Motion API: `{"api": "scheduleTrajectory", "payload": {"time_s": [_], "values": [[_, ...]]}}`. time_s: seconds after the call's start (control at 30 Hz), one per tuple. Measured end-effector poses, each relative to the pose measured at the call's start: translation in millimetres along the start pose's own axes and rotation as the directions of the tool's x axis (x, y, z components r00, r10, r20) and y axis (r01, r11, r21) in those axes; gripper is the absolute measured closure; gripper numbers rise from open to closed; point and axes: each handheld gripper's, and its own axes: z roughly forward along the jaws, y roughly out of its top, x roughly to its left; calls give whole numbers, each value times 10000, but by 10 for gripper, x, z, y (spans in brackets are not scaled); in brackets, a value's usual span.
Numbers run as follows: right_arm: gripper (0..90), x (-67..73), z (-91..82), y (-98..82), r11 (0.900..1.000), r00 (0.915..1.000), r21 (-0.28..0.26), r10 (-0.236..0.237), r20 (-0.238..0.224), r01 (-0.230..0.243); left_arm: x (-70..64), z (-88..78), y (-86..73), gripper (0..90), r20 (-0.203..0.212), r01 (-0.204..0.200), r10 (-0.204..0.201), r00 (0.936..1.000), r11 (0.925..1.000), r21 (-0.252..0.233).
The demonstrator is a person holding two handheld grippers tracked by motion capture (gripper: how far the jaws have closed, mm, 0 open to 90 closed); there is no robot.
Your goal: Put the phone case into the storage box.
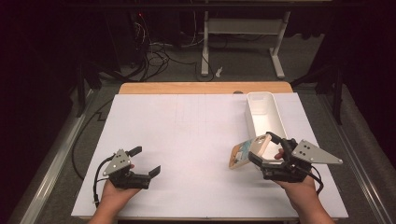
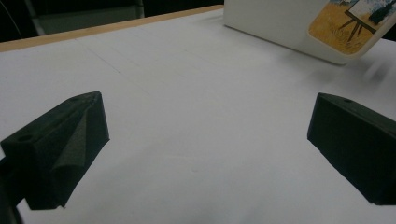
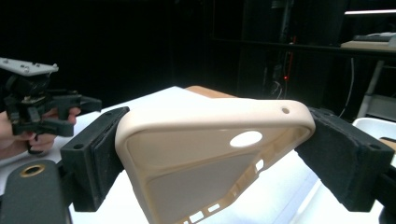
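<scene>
Right hand-held gripper (image 1: 267, 150) clamps the phone case (image 1: 247, 152) beside the white bin (image 1: 264, 112); left hand-held gripper (image 1: 144, 161) gapes empty.

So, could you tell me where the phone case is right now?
In the high view the phone case sits at the right of the table, clamped in the right gripper just short of the white bin.

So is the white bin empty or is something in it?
Empty: the white bin shows only its bare white floor in the high view.
</scene>
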Motion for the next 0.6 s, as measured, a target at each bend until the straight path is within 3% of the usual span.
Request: {"api": "scheduleTrajectory", "payload": {"time_s": [0.6], "values": [[131,-108,-186,134,9957,9949,-922,42,1007,51,8,-6,1,1,12,16,-16,10000,10000,-30]]}}
